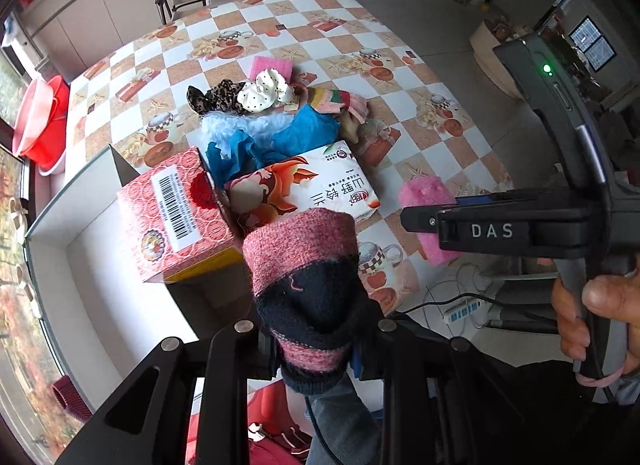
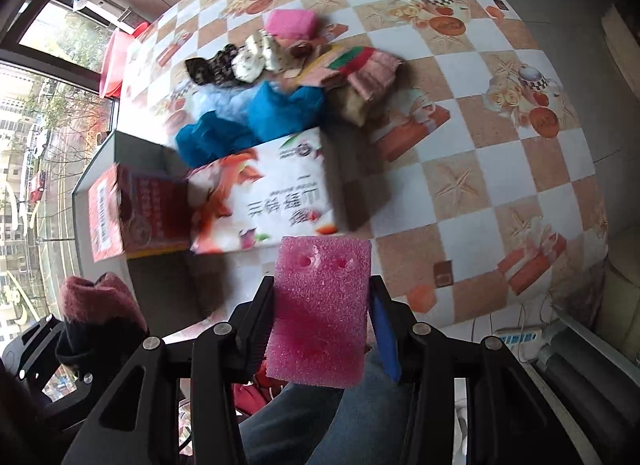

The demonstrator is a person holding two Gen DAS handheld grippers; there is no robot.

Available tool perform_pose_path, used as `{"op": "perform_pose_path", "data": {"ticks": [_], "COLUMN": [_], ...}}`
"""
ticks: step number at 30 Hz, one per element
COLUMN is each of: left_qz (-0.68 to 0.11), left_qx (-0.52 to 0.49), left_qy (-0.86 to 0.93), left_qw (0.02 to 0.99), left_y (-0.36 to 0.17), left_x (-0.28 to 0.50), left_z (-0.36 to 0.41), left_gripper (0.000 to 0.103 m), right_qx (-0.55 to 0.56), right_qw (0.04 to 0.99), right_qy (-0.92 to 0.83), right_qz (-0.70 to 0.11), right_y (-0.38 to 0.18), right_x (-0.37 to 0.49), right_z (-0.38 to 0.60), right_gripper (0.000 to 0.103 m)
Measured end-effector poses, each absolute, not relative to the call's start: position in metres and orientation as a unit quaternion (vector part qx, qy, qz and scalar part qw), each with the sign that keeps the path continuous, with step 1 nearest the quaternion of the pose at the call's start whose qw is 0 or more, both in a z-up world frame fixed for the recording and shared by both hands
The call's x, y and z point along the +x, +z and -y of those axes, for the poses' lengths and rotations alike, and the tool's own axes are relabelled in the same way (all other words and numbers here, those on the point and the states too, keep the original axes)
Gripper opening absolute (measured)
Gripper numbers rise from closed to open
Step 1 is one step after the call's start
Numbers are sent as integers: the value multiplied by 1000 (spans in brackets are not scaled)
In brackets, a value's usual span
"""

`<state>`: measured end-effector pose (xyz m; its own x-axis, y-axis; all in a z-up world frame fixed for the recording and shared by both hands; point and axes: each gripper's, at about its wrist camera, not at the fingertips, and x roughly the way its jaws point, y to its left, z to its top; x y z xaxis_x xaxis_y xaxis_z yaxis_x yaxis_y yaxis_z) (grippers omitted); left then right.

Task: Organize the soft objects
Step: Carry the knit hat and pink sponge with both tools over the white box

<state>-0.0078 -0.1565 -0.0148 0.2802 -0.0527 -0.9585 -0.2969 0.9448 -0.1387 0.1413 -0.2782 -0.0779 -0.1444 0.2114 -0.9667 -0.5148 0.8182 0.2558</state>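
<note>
My left gripper is shut on a pink and dark navy sock, which sticks up between its fingers above the table's near edge. My right gripper is shut on a pink sponge, held upright just right of the sock. A pile of soft things lies mid-table: blue cloth, pale blue fluff, a leopard scrunchie, a cream dotted scrunchie, another pink sponge and striped pink cloth.
An open white box sits at the table's left corner, with a red carton and a white tissue pack at its right side. Red basins stand on the floor at left. A power strip lies below the table edge.
</note>
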Motion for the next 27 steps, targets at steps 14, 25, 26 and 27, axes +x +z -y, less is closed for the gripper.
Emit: {"op": "perform_pose_path", "data": {"ticks": [14, 25, 26, 27], "left_qz": [-538, -523, -522, -522], "left_qx": [-189, -232, -236, -240], "left_qy": [164, 254, 259, 264], "left_qw": [805, 780, 777, 775], "left_y": [9, 2, 0, -1], "left_x": [-65, -111, -115, -119], "left_z": [106, 72, 70, 67], "left_gripper": [27, 27, 27, 27], "right_qx": [-131, -195, -200, -204], "right_qw": [679, 677, 676, 675], "right_qy": [310, 372, 377, 384], "right_qz": [-652, -604, -601, -596], "right_y": [-37, -13, -12, -10], "right_x": [99, 68, 65, 62], "right_z": [242, 192, 189, 185], "right_gripper": [47, 47, 47, 47]}}
